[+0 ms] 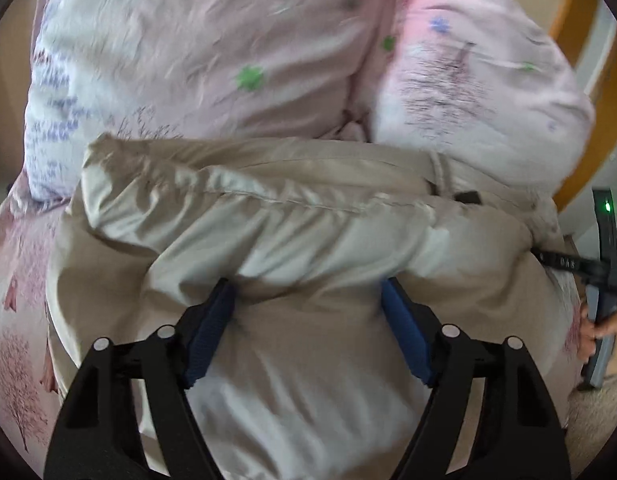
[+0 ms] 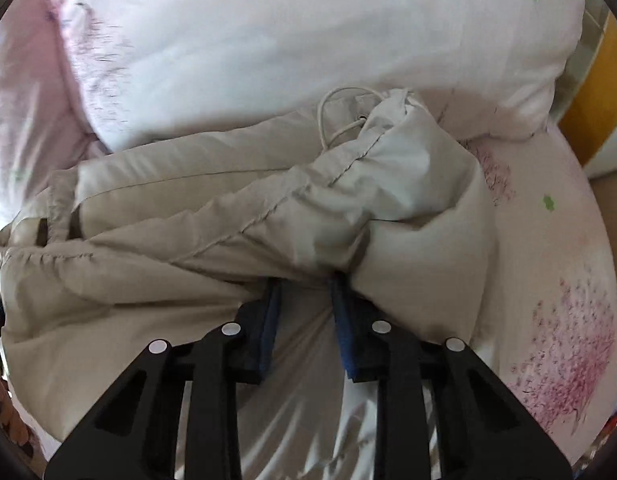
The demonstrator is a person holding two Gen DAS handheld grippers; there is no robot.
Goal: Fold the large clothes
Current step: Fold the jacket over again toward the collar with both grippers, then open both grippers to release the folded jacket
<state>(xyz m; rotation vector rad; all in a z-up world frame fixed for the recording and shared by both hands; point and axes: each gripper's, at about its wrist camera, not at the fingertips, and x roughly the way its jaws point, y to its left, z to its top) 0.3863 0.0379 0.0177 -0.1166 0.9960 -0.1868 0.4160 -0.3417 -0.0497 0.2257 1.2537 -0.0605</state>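
A large beige garment [image 1: 308, 208] lies in thick rolled folds on a bed. In the right wrist view the same garment [image 2: 188, 216] shows a white drawstring cord [image 2: 332, 120] at its far end. My left gripper [image 1: 306, 292] stands wide, its blue pads [image 1: 212, 328] either side of the fold's near edge with flat cloth between them. My right gripper [image 2: 304, 290] is nearly closed, and the cloth bunches tightly at its pads [image 2: 342, 320]. A hand [image 1: 604, 332] holding that gripper's handle shows at the right edge of the left wrist view.
Pink bedding with tree and flower prints [image 2: 568, 352] covers the bed under the garment. A bulky white-pink pillow or duvet [image 1: 228, 40] lies just behind the garment. An orange-yellow wooden edge [image 2: 604, 92] stands at the far right.
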